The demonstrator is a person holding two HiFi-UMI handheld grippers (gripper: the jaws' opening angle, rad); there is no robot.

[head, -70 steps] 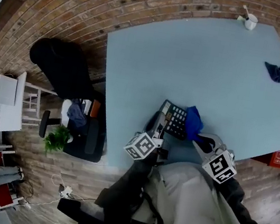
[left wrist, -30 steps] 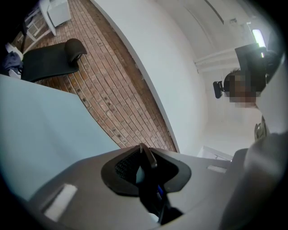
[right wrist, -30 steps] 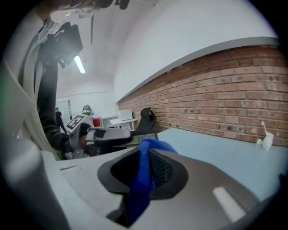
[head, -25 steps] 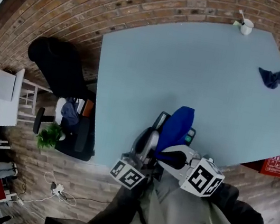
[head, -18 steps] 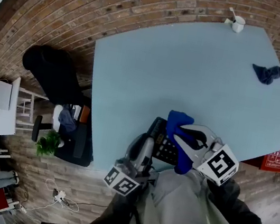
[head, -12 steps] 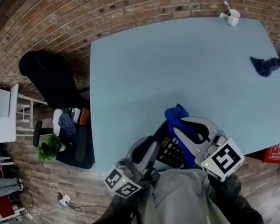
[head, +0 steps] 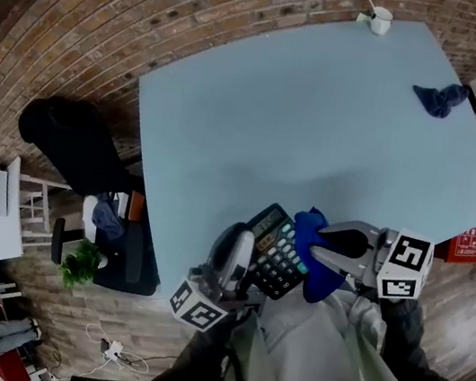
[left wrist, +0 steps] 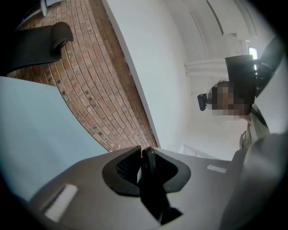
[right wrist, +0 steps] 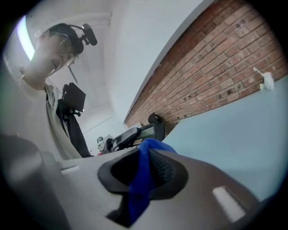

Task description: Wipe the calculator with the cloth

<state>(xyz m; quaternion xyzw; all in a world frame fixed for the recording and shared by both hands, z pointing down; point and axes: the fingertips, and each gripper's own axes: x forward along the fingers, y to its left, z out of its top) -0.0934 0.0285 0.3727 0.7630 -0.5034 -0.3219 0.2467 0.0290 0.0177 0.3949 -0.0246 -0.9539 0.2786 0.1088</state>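
My left tool [left wrist: 144,158] clamped on calculator [head: 274,250] edge, jaws just tightened; my right tool [right wrist: 145,167] pinches cloth [head: 311,232] at calculator's right side. Wiping looks midway, more left.

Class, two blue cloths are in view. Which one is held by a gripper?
The bright blue cloth beside the calculator, pinched in the right gripper. The darker cloth lies loose at the table's far corner.
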